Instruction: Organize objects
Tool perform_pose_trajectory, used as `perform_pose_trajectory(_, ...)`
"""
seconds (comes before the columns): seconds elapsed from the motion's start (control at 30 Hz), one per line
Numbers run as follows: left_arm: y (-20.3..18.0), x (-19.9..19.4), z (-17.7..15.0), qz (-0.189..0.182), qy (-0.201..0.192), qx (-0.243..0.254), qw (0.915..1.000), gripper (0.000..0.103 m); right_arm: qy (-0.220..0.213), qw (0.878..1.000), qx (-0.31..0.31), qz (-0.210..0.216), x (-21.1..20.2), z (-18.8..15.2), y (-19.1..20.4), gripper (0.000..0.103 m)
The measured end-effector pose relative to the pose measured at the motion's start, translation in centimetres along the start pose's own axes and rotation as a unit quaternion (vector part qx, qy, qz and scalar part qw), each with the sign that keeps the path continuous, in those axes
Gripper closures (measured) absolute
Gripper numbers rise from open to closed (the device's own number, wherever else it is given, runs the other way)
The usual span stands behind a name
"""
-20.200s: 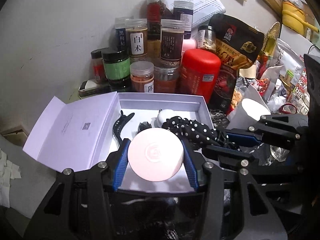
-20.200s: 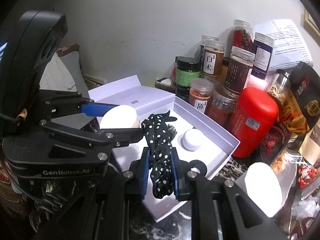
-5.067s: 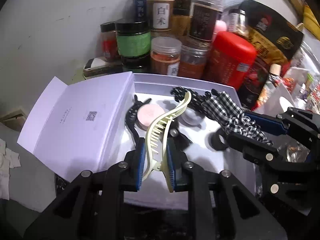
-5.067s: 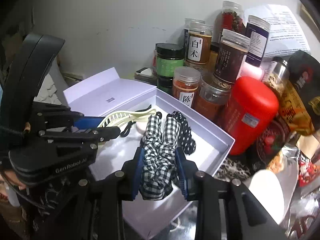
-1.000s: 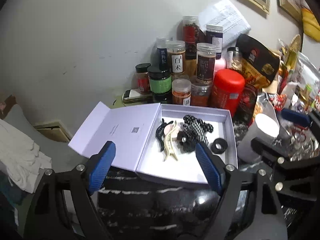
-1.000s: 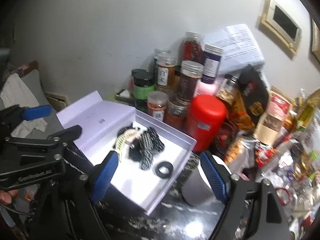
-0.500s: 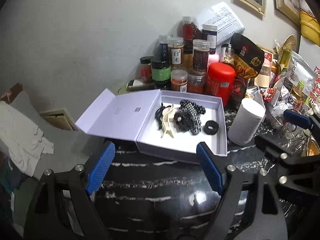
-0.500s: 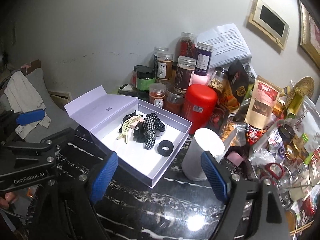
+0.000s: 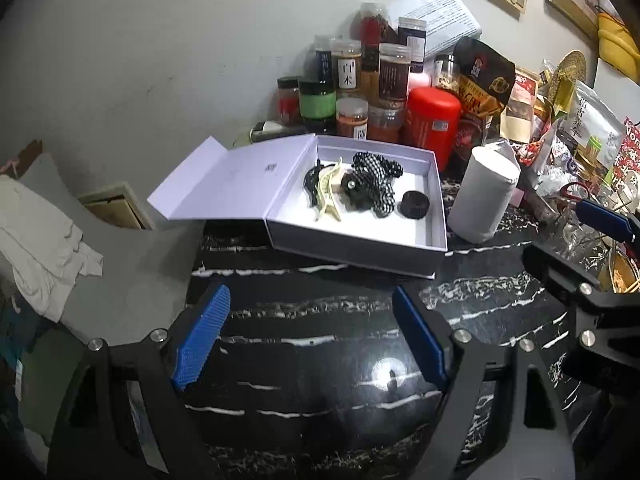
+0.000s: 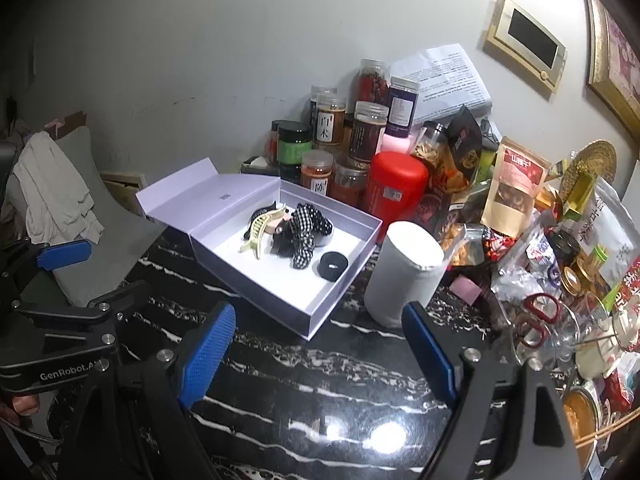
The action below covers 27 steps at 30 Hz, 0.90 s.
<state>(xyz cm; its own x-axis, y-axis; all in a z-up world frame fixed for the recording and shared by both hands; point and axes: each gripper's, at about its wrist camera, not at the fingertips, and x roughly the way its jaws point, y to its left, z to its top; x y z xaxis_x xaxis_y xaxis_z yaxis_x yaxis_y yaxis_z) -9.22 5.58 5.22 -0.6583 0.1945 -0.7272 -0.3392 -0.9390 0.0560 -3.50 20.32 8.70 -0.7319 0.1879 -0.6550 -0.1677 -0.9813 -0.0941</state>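
Both grippers have pulled back from the box (image 9: pixel 400 258) since a second ago, so it now sits smaller, in the upper middle of each frame. The left gripper (image 9: pixel 308 338) and right gripper (image 10: pixel 320 354) are wide apart and empty. The clip (image 10: pixel 262 229), scrunchie (image 10: pixel 306 238) and ring (image 10: pixel 333 266) lie inside the box; packing seems finished, though the lid (image 9: pixel 224 188) is still open.

A black marble-look table (image 10: pixel 304 364) with white veins. Near its back left corner sits an open white box (image 10: pixel 320 312), its lid hanging over the left edge. Just right of the box stands a white cylinder (image 10: pixel 404 276). Jars (image 10: pixel 318 174) and a red canister (image 10: pixel 396 188) crowd the back edge; snack bags (image 10: pixel 514 188) clutter the right side.
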Motion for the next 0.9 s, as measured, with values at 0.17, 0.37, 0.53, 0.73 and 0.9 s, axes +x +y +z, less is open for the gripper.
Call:
perform_pose_trajectory(0.17,-0.2,-0.2,-1.5,-0.009,0.005,-0.005,0.9999,0.02,0.005,1.0,0.0,0.002,-0.6,-1.5,0.3,0.017)
perform_pose_trajectory(0.37,-0.4,-0.5,-2.9,-0.009,0.015,-0.004,0.9998,0.02,0.01,1.0,-0.003,0.002,-1.3,-3.0,0.7,0.016)
perform_pose_trajectory(0.53,0.0,-1.2,-3.5,-0.009,0.012,-0.018,0.9997,0.02,0.009,1.0,-0.004,0.002,-1.9,-3.7,1.0,0.016)
perform_pose_trajectory(0.73,-0.1,-2.0,-3.9,-0.012,0.008,-0.015,0.9998,0.02,0.008,1.0,-0.003,0.002,-2.3,-4.3,1.3,0.015)
perform_pose_trajectory(0.9,0.0,-2.5,-4.2,-0.011,0.008,-0.015,0.9998,0.02,0.007,1.0,-0.002,0.006,-2.7,-4.7,1.4,0.014)
